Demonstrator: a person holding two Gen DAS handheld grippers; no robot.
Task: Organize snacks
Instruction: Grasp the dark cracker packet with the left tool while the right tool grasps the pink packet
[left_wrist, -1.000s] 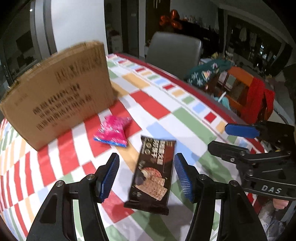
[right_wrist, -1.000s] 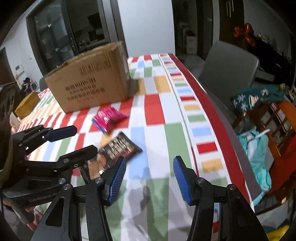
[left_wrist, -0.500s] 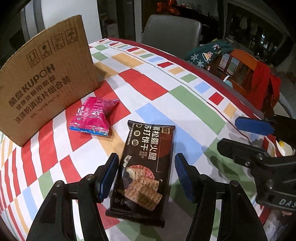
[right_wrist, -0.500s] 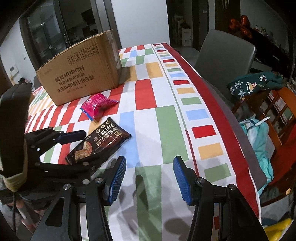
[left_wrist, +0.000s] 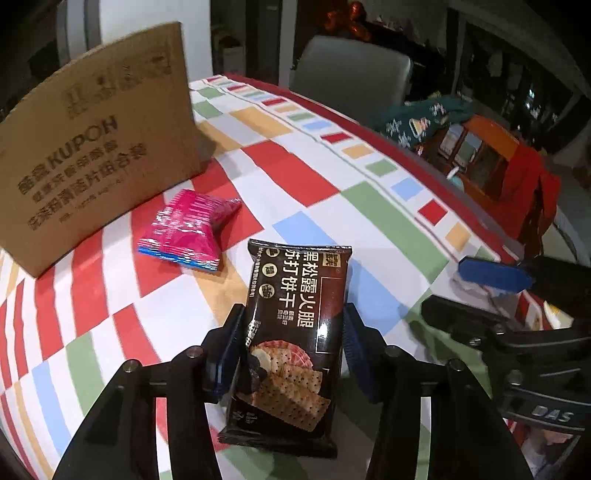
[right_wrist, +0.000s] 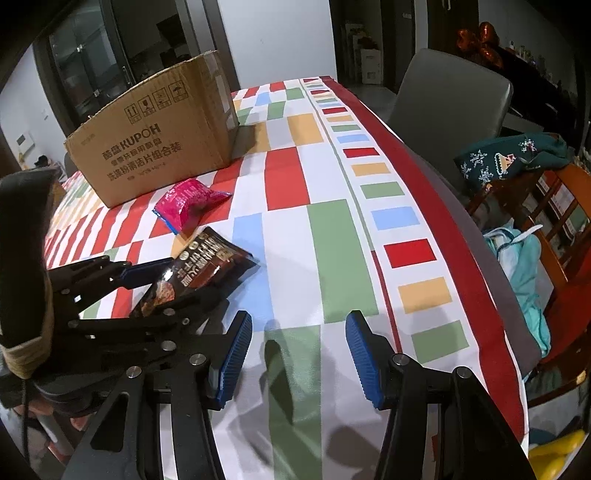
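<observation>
Cardboard box (left_wrist: 96, 147) print blurred, left end cropped.

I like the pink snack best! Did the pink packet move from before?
No. The pink packet lies in the same spot just in front of the cardboard box, as earlier.

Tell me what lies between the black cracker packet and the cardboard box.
The pink snack packet lies on the tablecloth between the black cracker packet and the cardboard box; both wrist views show it.
</observation>
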